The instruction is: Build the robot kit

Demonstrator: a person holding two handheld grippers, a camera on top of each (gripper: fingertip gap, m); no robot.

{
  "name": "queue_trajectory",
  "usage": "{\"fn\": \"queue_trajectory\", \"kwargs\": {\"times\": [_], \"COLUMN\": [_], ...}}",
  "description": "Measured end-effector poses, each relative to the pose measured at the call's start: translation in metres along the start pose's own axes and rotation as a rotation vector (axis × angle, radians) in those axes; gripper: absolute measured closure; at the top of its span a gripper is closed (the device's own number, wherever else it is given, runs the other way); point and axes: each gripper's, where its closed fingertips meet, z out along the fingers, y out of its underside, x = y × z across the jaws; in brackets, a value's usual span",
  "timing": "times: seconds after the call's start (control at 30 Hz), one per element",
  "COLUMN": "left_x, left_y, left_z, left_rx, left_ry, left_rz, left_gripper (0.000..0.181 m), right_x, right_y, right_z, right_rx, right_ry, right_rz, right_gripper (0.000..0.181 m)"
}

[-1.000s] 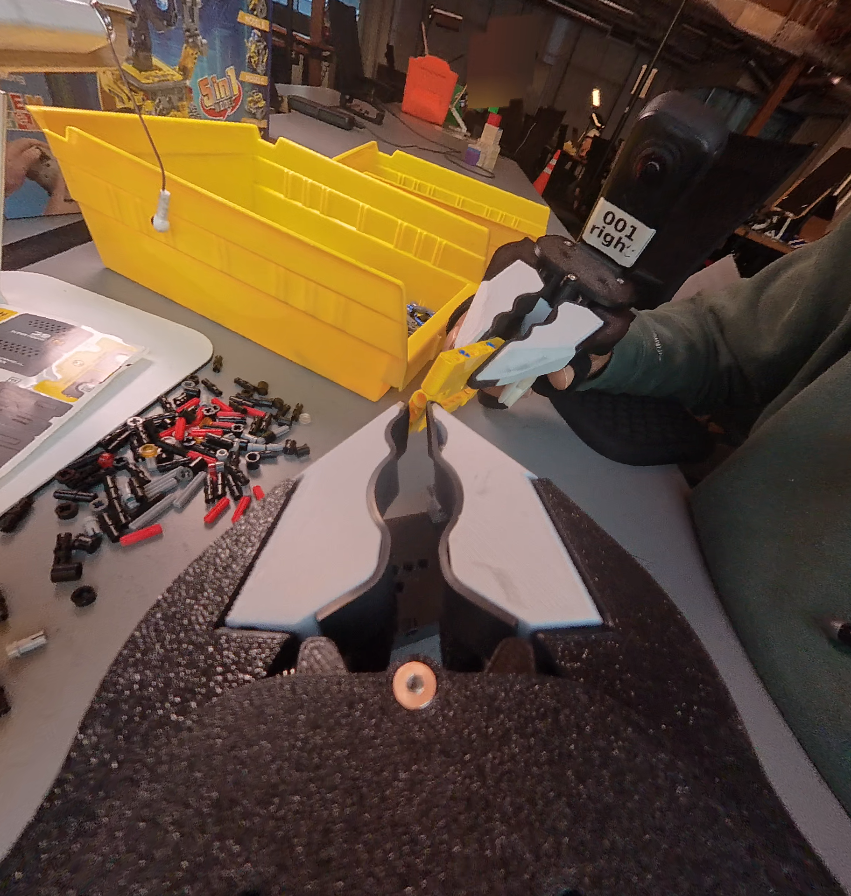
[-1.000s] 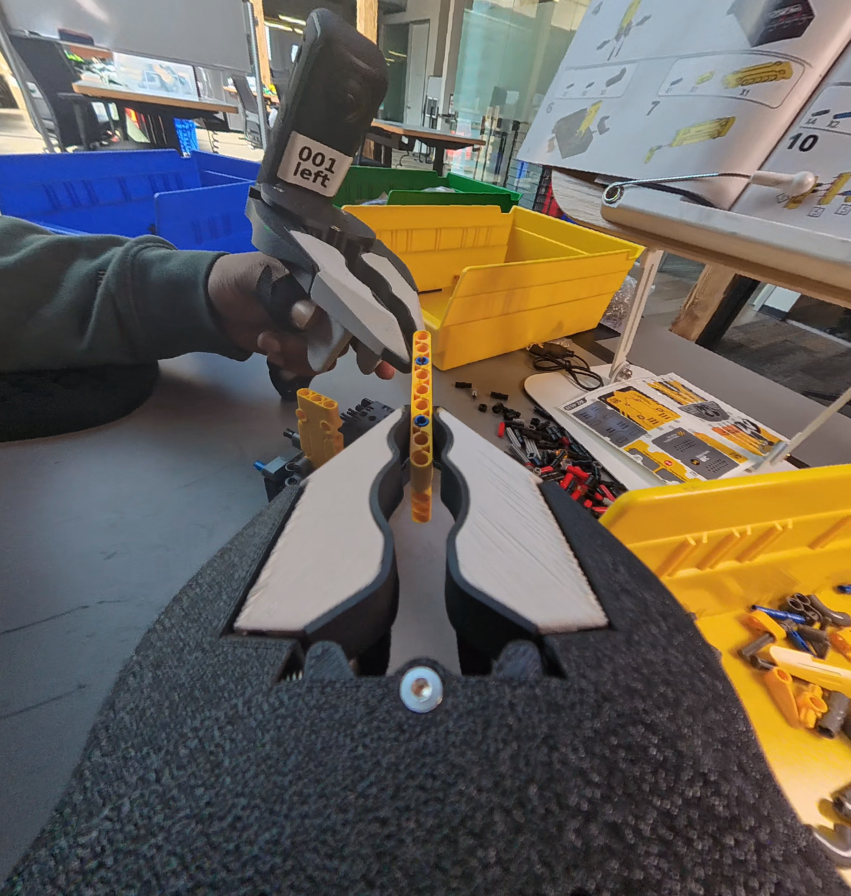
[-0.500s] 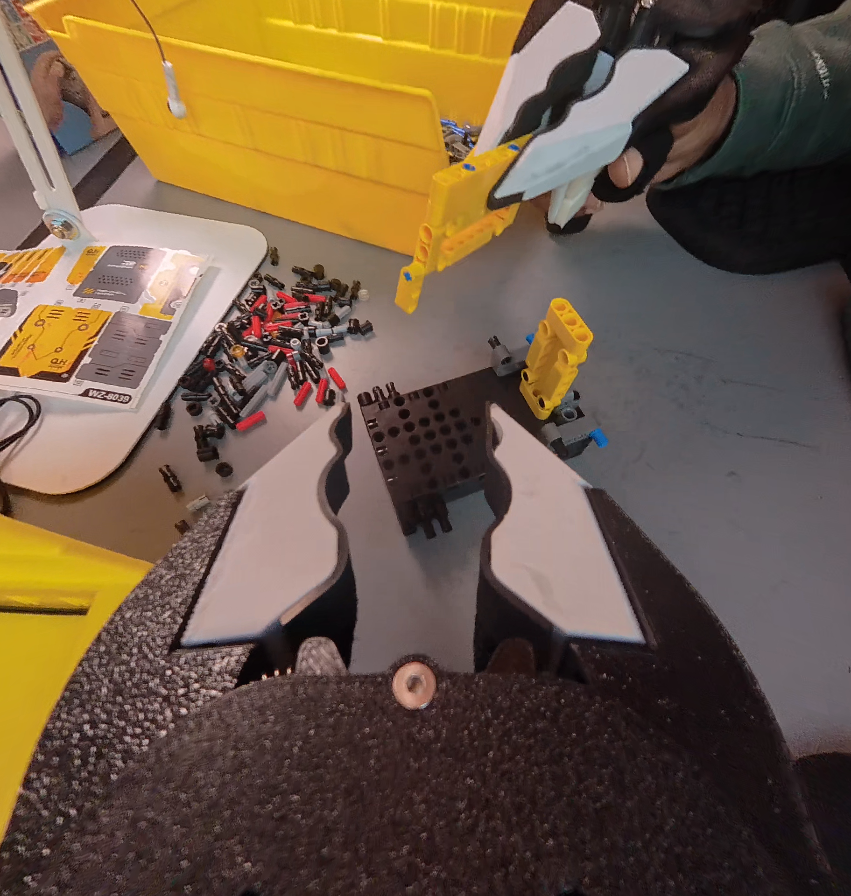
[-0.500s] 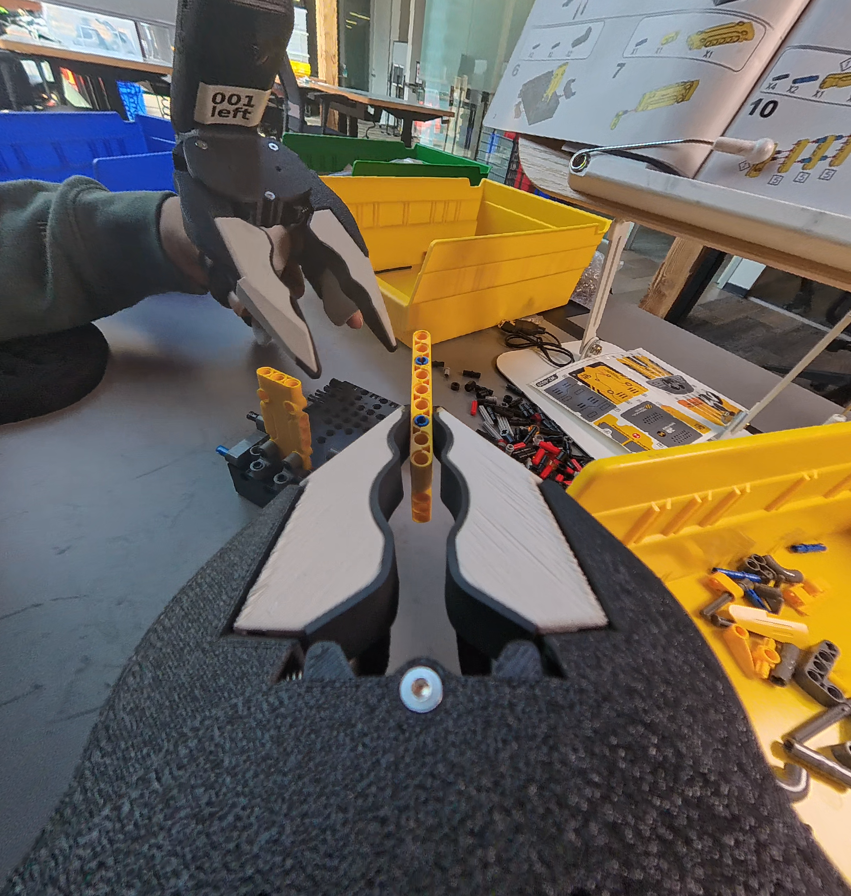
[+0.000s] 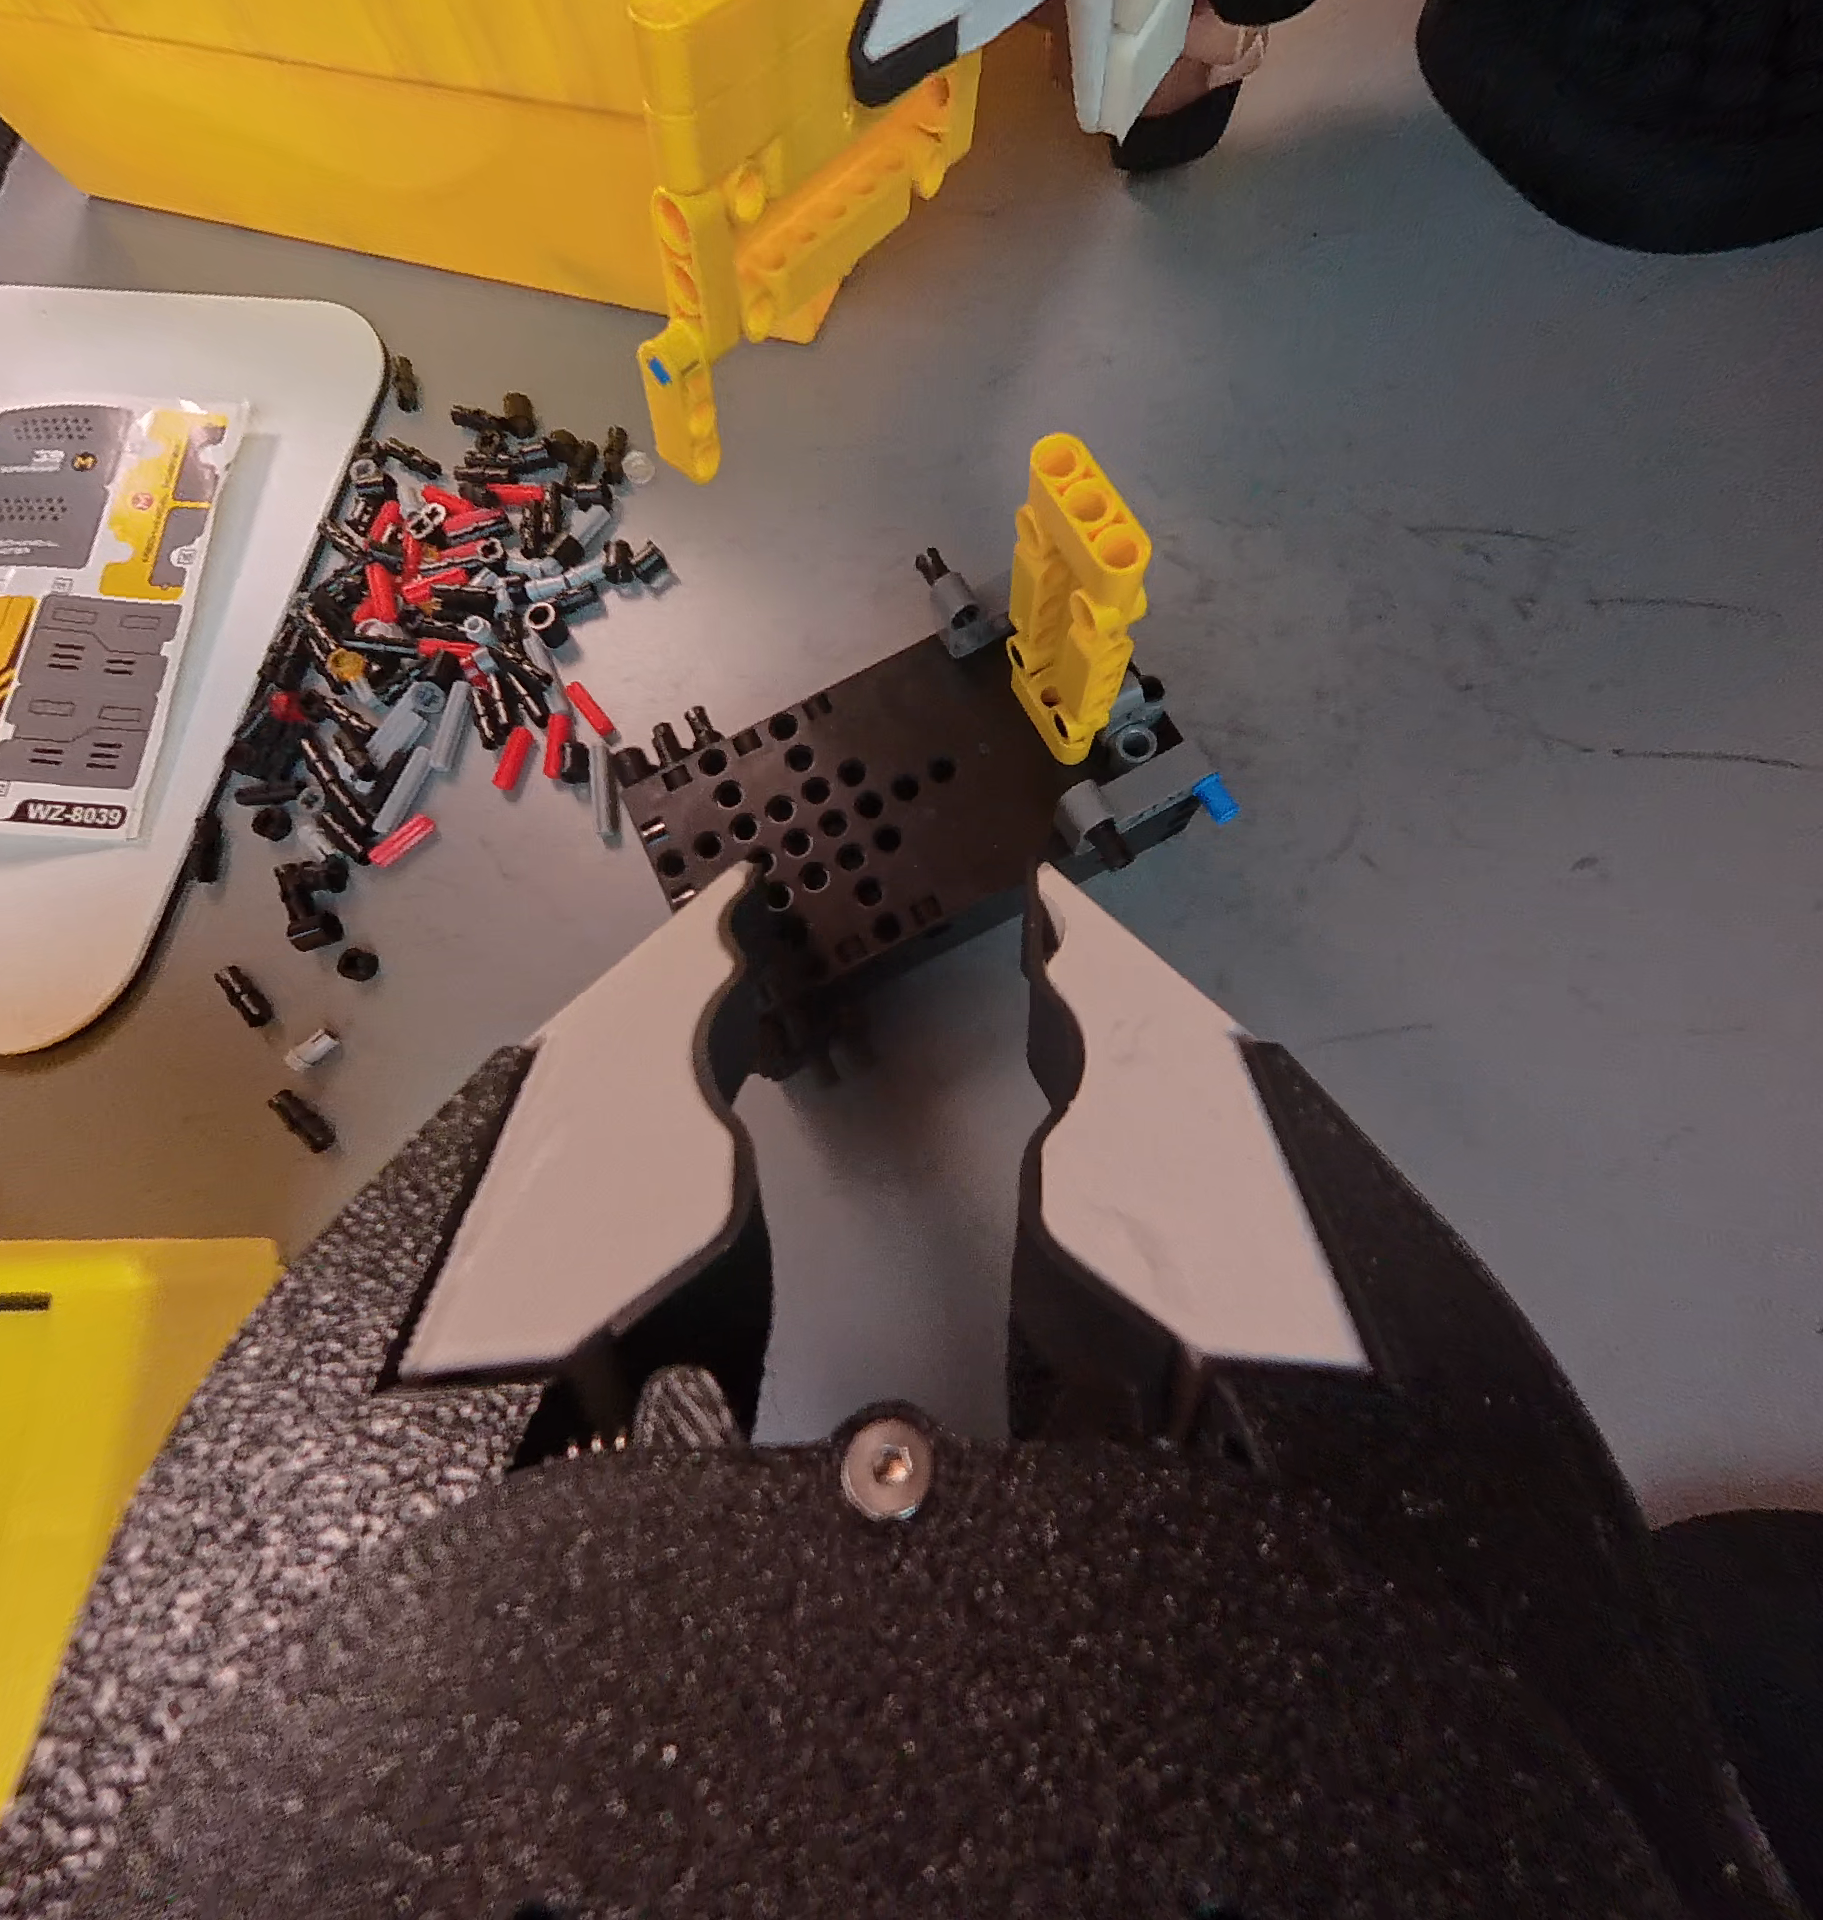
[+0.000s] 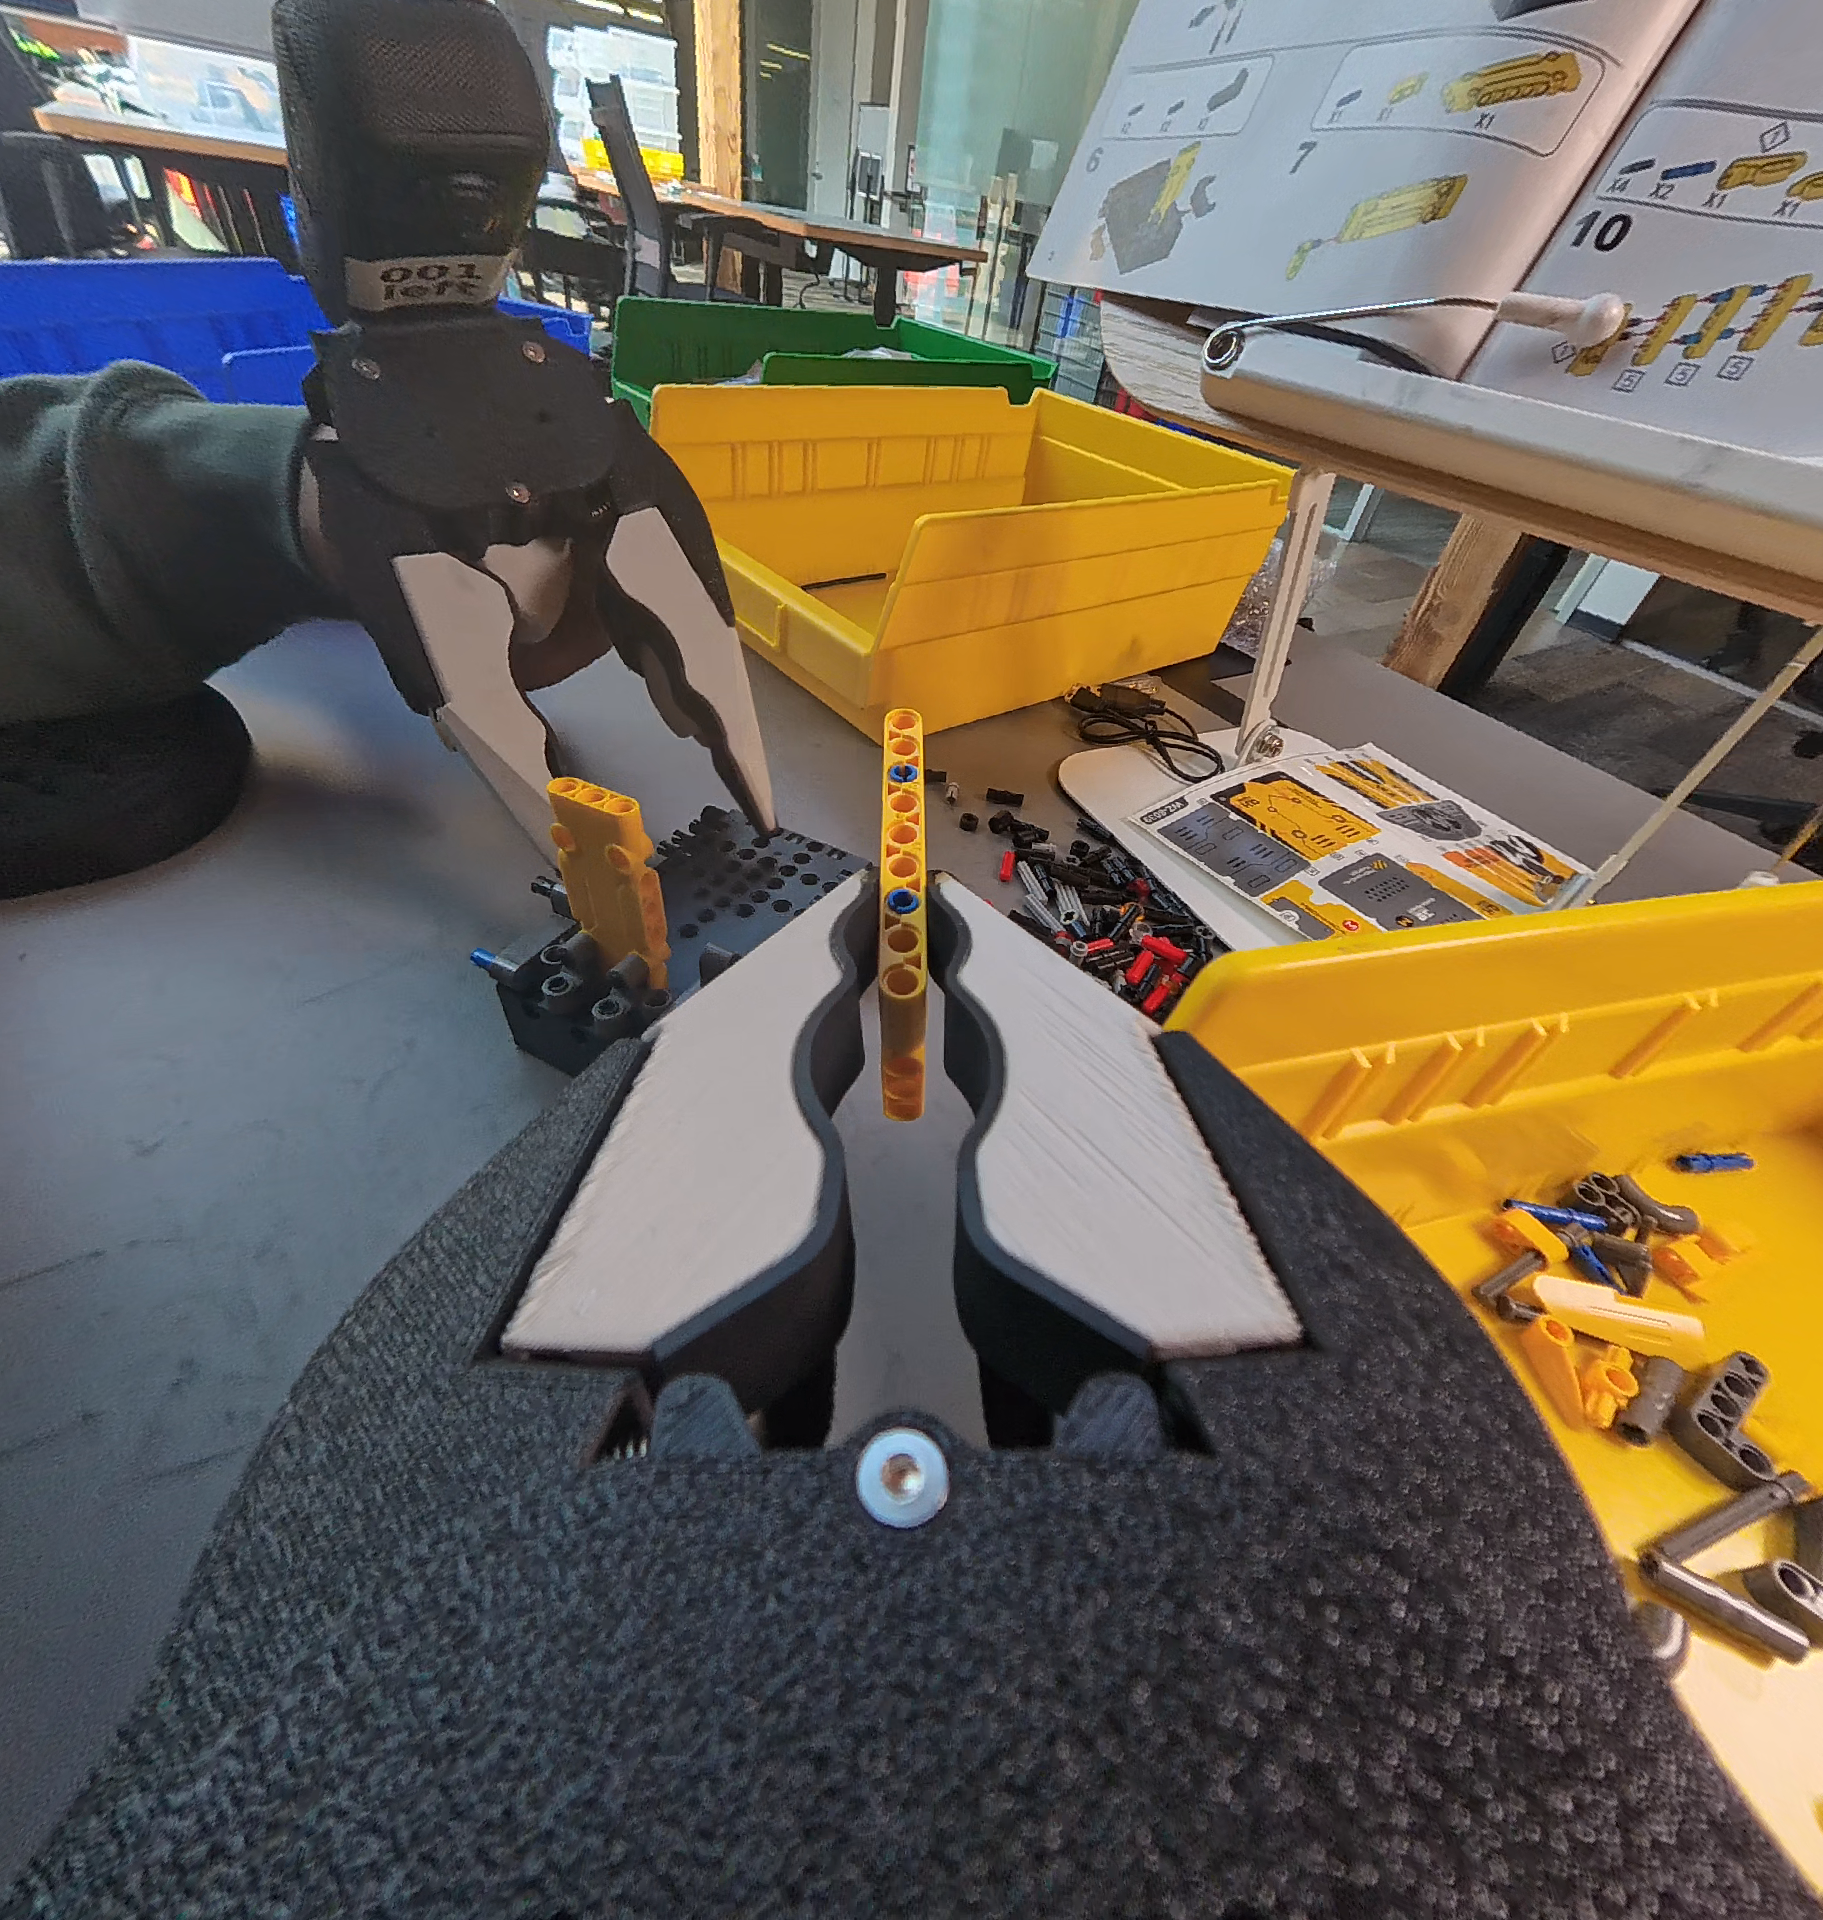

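My left gripper (image 5: 891,883) is open and points down over a black perforated block assembly (image 5: 845,821) on the grey table, one fingertip at each side of it. A yellow beam piece (image 5: 1078,592) stands upright at the assembly's far end. In the right wrist view the left gripper (image 6: 658,810) straddles the same assembly (image 6: 751,883). My right gripper (image 6: 902,883) is shut on a long yellow holed beam (image 6: 902,831) and holds it upright above the table. The held yellow piece shows at the top of the left wrist view (image 5: 772,239).
A pile of small black, red and grey pins (image 5: 450,644) lies left of the assembly. A sticker sheet (image 5: 65,613) rests on a white stand base (image 5: 294,353). Yellow bins (image 6: 990,551) stand behind; another bin (image 6: 1509,1091) with loose parts is at right. An instruction booklet (image 6: 1458,156) hangs above. My hands' fingertips stand some 12 cm from each other.
My left gripper let go of the yellow beam, opened, and tipped down over the black assembly, coming closer to it. My right gripper keeps the beam and has barely moved.
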Motion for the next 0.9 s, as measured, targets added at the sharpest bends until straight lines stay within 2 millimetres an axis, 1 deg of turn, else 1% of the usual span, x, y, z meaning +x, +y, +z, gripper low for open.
{"fn": "queue_trajectory", "kwargs": {"times": [0.1,0.17,0.23,0.37,0.5,0.57,0.67,0.9], "left_x": [0.007,0.010,0.014,0.025,0.019,0.014,0.010,0.014], "left_y": [0.001,0.004,0.004,0.004,-0.002,-0.006,-0.004,-0.001], "left_z": [0.000,0.000,0.000,-0.006,-0.015,-0.016,-0.011,0.001], "left_rx": [-0.020,-0.042,-0.060,-0.069,0.006,0.047,0.040,-0.005], "left_ry": [-0.005,-0.023,-0.036,0.002,-0.008,-0.014,-0.022,-0.010], "left_rz": [-0.045,-0.057,-0.052,-0.057,-0.066,-0.066,-0.045,0.034], "left_gripper": [0.144,0.143,0.137,0.136,0.131,0.125,0.117,0.106], "right_x": [0.002,0.002,0.001,0.000,0.006,0.008,0.008,0.005], "right_y": [0.000,0.000,-0.001,0.001,0.002,0.003,0.003,0.004], "right_z": [-0.002,-0.002,-0.002,-0.002,-0.002,-0.002,-0.002,-0.001], "right_rx": [0.001,0.002,0.001,-0.005,-0.010,-0.009,-0.012,-0.021], "right_ry": [0.002,0.001,0.004,0.007,0.023,0.028,0.030,0.019], "right_rz": [0.001,0.001,-0.008,-0.018,-0.006,0.004,0.005,0.000], "right_gripper": [0.174,0.174,0.174,0.174,0.174,0.174,0.174,0.174]}}
